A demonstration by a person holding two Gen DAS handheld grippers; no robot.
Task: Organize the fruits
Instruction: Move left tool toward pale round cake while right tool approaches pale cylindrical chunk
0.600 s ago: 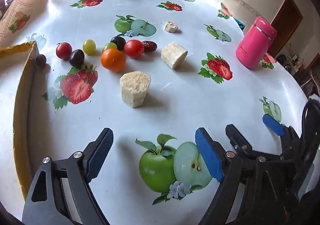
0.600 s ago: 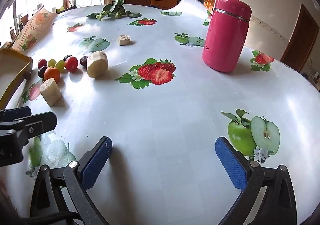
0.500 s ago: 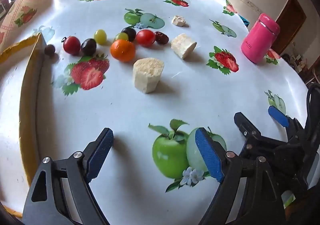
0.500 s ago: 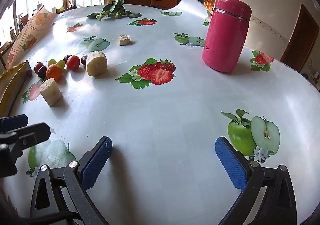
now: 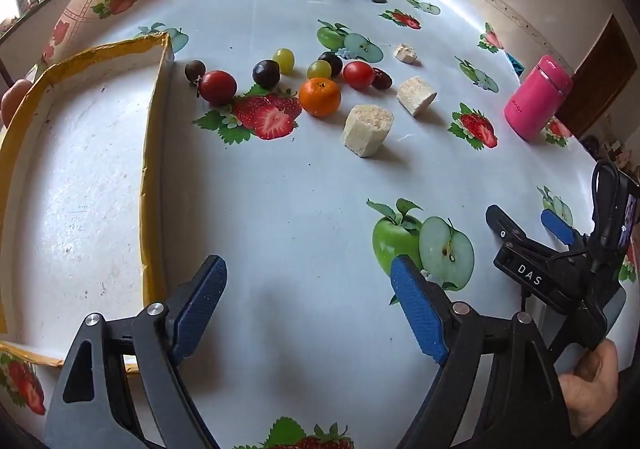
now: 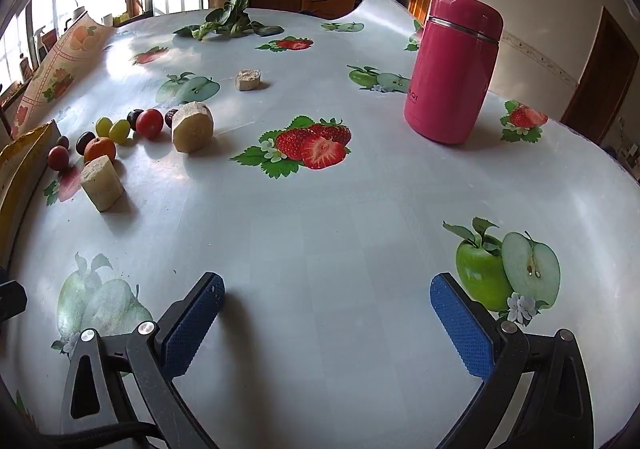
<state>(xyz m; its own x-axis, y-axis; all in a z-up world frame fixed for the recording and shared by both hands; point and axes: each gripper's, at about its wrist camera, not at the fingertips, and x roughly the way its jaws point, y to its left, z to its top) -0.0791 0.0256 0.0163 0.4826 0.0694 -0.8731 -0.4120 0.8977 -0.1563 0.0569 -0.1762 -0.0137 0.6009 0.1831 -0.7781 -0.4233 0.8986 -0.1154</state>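
Beside tray, perhaps dark grape.

Bare tablecloth ahead, tray wall left, pale chunk fronting fruit cluster

Surface finishes: table and items

The tablecloth is showing as glossy, smooth plastic, reflecting window light. The flask is presenting a shiny pink coat with a metal band. The box is looking like matt cardboard. The pale chunk is appearing rough, grainy. The gripper pads are showing textured blue rubber.
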